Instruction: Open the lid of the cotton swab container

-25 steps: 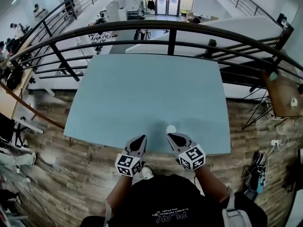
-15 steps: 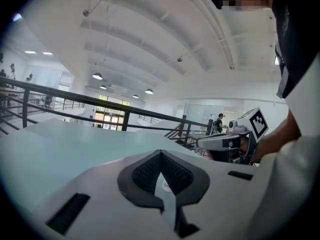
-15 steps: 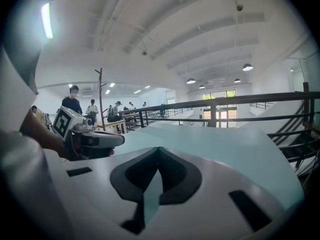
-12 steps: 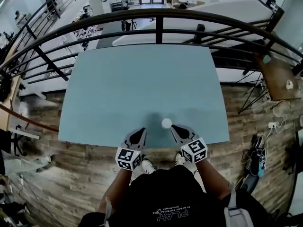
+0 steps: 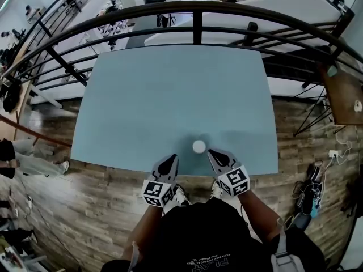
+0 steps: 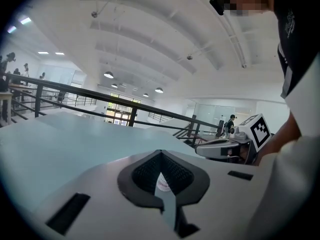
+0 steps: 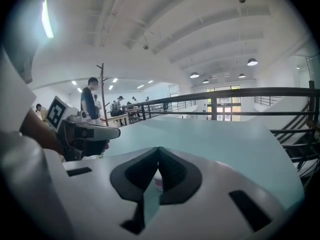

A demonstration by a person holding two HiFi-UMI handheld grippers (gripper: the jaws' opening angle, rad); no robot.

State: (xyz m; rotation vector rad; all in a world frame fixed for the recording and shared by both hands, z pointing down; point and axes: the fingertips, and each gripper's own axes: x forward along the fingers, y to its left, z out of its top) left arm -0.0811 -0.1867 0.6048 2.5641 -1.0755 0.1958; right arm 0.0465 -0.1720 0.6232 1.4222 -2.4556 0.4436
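resting on table (image 5: 170,95), cotton swab container (image 5: 199,147) lid on; left gripper (image 5: 169,162), right gripper (image 5: 214,154) jaws together, empty.

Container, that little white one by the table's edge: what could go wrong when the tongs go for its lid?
1. The container stands near the table's front edge; a nudge could knock it to the floor.
2. It looks small and light, and both the left tongs and right tongs are shut and empty beside it; prying it open with nothing holding it down might just tip or drag it.
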